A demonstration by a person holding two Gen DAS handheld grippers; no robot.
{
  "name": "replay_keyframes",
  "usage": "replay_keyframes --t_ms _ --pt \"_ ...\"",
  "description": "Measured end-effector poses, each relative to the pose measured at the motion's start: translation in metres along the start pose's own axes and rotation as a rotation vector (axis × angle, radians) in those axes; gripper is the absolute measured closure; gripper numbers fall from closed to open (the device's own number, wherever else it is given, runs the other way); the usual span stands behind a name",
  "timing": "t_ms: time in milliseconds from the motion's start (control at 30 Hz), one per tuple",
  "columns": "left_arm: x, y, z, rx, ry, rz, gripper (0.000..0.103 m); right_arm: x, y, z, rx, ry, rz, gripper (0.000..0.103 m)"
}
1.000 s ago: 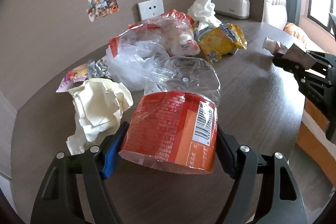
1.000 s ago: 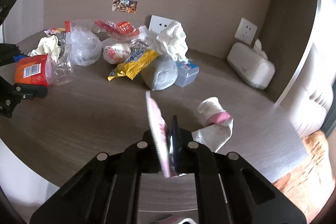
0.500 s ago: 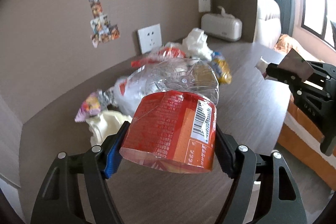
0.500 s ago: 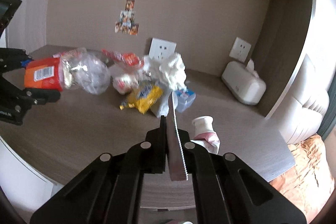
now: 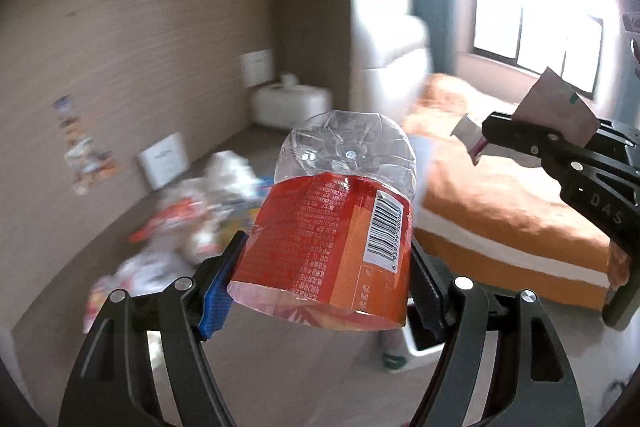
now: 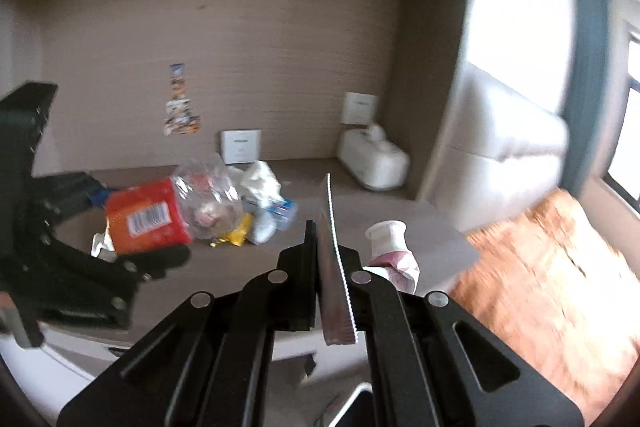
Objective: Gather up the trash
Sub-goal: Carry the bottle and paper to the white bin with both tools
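L gripper [image 5: 324, 267] is clamped on a crushed clear bottle [image 5: 340, 211], held up off the desk [image 6: 420, 223], clear base pointing away from the cam. R gripper [image 6: 330, 255] is shut tight on a flat wrapper [image 6: 334, 267] w/ a serrated edge, seen edge-on and upright; in the L view the same wrapper [image 5: 556, 109] pokes up pinkish-brown above the R gripper's fingers.

Room: both grippers hang in open air in front of the desk, apart from each other. Desk's R edge ends short of an orange bed [image 6: 552, 267]. Rest of the trash pile [image 6: 260, 203] sits toward the back of the desk near the wall, blurred. A white cup [image 6: 386, 235] w/ pink bit lies near the front R corner. White box [image 6: 374, 159] at back R.

Writing: bottle's red-orange label carries a barcode [image 5: 384, 231], digits read roughly 6 93972 90006; small print too fine to read. R gripper's arm shows "DAS" [image 5: 606, 207].

Bottle: squashed, label wrinkled.
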State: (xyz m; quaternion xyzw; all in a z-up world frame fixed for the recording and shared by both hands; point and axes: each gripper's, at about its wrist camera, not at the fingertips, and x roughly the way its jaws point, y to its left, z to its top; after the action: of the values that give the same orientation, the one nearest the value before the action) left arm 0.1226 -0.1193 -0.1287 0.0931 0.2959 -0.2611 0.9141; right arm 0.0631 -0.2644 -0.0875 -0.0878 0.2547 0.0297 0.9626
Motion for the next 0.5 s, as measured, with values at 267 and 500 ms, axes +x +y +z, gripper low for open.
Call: replay_keyframes --t_ms 267,500 --pt "0.047 -0.087 -0.007 0.135 0.062 -0.177 0.03 -0.015 -0.059 -0.06 0.13 0.11 -0.123 0.099" --pt "0.13 -0.177 -0.049 0.191 0.196 -0.217 0.029 0.03 -0.129 -0.137 0.25 0.215 -0.02 0.099"
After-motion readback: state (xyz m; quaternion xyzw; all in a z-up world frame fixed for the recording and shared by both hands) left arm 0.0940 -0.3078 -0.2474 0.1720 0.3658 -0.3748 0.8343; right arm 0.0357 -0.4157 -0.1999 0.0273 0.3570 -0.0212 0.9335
